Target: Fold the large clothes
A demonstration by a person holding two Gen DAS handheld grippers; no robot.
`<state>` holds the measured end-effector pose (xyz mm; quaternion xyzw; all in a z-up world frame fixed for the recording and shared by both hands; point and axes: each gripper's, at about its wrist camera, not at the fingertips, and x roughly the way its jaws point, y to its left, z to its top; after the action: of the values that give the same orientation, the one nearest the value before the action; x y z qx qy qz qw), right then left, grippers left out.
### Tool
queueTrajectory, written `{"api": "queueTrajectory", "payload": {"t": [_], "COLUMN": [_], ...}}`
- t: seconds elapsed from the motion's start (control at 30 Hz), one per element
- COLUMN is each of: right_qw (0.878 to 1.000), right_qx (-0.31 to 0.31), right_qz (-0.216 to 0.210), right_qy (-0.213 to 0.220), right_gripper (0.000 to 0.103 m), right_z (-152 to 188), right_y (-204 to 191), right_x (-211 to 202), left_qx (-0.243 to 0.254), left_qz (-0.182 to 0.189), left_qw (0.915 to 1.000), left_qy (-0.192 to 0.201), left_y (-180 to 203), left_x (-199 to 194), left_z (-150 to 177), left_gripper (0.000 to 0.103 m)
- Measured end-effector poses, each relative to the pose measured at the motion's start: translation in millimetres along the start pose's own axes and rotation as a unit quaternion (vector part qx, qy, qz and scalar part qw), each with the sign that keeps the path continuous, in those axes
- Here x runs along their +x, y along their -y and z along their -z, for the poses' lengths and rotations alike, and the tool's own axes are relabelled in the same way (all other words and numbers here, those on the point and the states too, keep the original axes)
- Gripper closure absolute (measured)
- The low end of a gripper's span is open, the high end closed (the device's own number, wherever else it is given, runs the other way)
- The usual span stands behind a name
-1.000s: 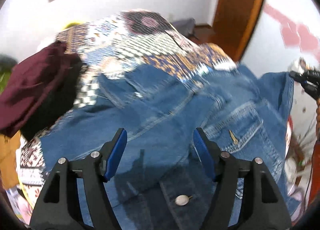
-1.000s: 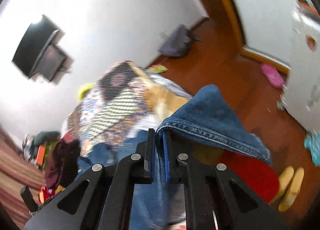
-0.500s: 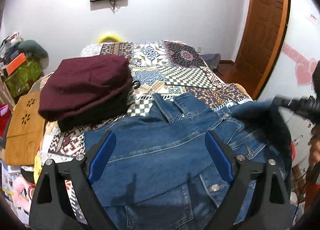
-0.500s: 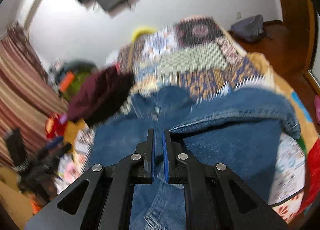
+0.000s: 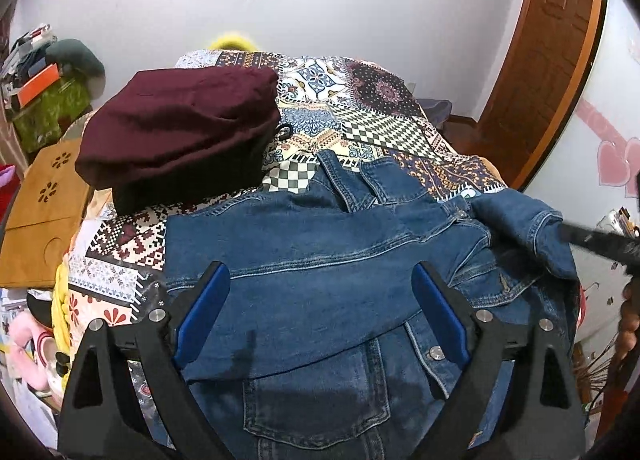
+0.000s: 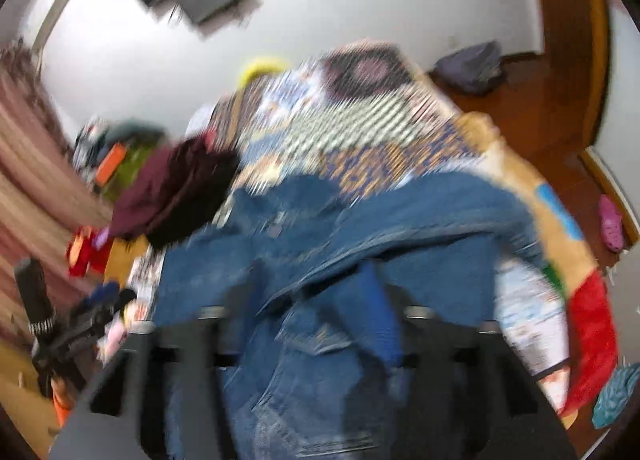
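A blue denim jacket (image 5: pixel 320 260) lies spread on the patterned bedspread (image 5: pixel 360 108), one sleeve folded across its front. My left gripper (image 5: pixel 320 312) is open and empty, held just above the jacket's middle. The right sleeve (image 5: pixel 524 224) lies folded inward at the right edge. The right gripper shows there as a dark blurred bar (image 5: pixel 596 240) beside the sleeve cuff. In the blurred right wrist view the jacket (image 6: pixel 360 244) fills the middle and my right gripper (image 6: pixel 316 296) has its jaws spread apart over the denim.
A folded maroon garment on a black one (image 5: pixel 180 128) sits on the bed at the left. An orange-brown flat board (image 5: pixel 44 196) lies beside the bed. A wooden door (image 5: pixel 548 60) stands at right. Clutter lies on the floor (image 6: pixel 608 220).
My right gripper carried the sleeve inward over the jacket and opened, letting it go. My left gripper pulled back and up, staying open.
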<state>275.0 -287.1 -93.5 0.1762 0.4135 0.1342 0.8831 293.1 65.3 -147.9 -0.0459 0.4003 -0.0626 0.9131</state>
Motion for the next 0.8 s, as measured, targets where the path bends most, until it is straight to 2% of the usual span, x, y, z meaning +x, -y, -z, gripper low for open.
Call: {"api": "queueTrajectory", "payload": {"t": [0.03, 0.1, 0.17, 0.23, 0.37, 0.47, 0.6, 0.8], "right_qw": [1.0, 0.998, 0.996, 0.99, 0.981, 0.976, 0.963, 0.951], "right_qx": [0.009, 0.041, 0.085, 0.137, 0.194, 0.217, 0.267, 0.304], "right_qz": [0.009, 0.022, 0.022, 0.017, -0.002, -0.012, -0.036, -0.043], "right_qy": [0.014, 0.033, 0.035, 0.026, -0.003, -0.017, -0.031, -0.025], "right_gripper": [0.037, 0.036, 0.036, 0.036, 0.036, 0.036, 0.036, 0.033], "right_z": [-2.8, -12.0, -15.9, -16.3, -7.1, -2.6, -0.4, -8.7], "right_y": [5.1, 23.5, 47.9, 76.1, 105.1, 115.5, 135.9, 152.4], "right_x": [-5.6, -13.1, -15.1, -10.7, 8.5, 21.2, 39.7, 53.7], "left_qx": [0.0, 0.001, 0.002, 0.004, 0.009, 0.01, 0.007, 0.003], "left_qz": [0.0, 0.0, 0.002, 0.004, 0.0, 0.001, 0.001, 0.001], "left_qw": [1.0, 1.0, 1.0, 1.0, 1.0, 0.9999, 0.9997, 0.9992], "left_qy": [0.001, 0.004, 0.004, 0.002, -0.002, -0.01, -0.022, -0.039], "left_y": [0.8, 4.0, 7.3, 10.8, 17.9, 21.8, 25.3, 28.1], "left_x": [-0.3, -0.5, 0.0, 1.9, 7.0, 12.9, 23.5, 37.8], "left_z": [-0.8, -3.1, -4.8, -6.1, -6.7, -6.6, -6.6, -6.9], "left_gripper": [0.011, 0.011, 0.011, 0.011, 0.01, 0.01, 0.01, 0.01]}}
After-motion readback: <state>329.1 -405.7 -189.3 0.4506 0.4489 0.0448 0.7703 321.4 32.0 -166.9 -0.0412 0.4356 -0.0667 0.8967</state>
